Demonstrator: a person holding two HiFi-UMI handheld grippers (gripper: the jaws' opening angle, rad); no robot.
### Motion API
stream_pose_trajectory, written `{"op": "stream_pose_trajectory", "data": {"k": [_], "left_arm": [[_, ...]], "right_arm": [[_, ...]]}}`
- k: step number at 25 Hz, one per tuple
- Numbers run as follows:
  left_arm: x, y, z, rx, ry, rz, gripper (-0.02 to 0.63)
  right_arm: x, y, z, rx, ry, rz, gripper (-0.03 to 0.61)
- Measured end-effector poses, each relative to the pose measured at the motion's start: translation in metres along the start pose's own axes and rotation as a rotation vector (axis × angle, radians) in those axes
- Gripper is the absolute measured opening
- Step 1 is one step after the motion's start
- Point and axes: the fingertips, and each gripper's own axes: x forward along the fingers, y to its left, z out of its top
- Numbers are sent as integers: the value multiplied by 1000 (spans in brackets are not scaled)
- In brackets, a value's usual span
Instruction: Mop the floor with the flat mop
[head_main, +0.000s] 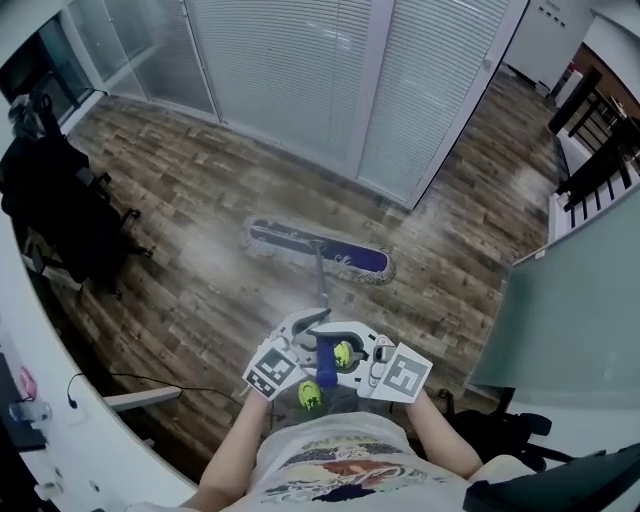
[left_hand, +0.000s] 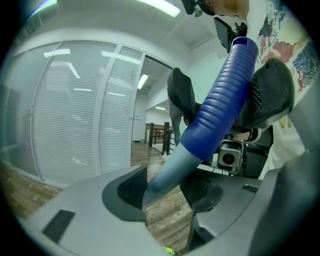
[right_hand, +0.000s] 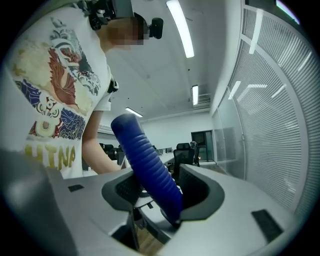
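Observation:
The flat mop's blue head (head_main: 315, 250) lies on the wood floor ahead of me. Its handle (head_main: 321, 285) runs back to both grippers, which meet at my chest. My left gripper (head_main: 316, 330) is shut on the pale pole (left_hand: 167, 175) just below the ribbed blue grip (left_hand: 225, 95); the pole fills the gap between its pads (left_hand: 131, 187). My right gripper (head_main: 336, 352) sits higher on the handle. In the right gripper view my right gripper (right_hand: 159, 189) is shut on the blue grip (right_hand: 147, 165), which slants across the jaws and leans on the right one.
A glass wall with white blinds (head_main: 300, 80) stands just beyond the mop head. A black office chair with bags (head_main: 55, 210) is at the left, beside a white desk edge (head_main: 60, 400). A grey panel (head_main: 570, 320) and black railing (head_main: 600, 150) are at the right.

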Motion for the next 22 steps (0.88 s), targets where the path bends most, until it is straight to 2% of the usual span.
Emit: {"op": "stream_pose_trajectory", "data": {"k": [2,4,8,15,22], "left_arm": [[-22,-24,-5,-10,1,10,175],[-38,-43,-9,-14,4,19,176],[-47,-55,-18,-11,2,26,176],[-37,-40,-9,-23,-40,13,178],[-18,8,-10,-13,-36,20,178]], "right_arm": [[6,32,8,20,-38,3,204],[7,57,8,28,-27,15,204],[8,76,-1,14,-2,35,204],[6,57,2,4,-19,36,204],[16,10,-10,-13,-26,66,204]]}}
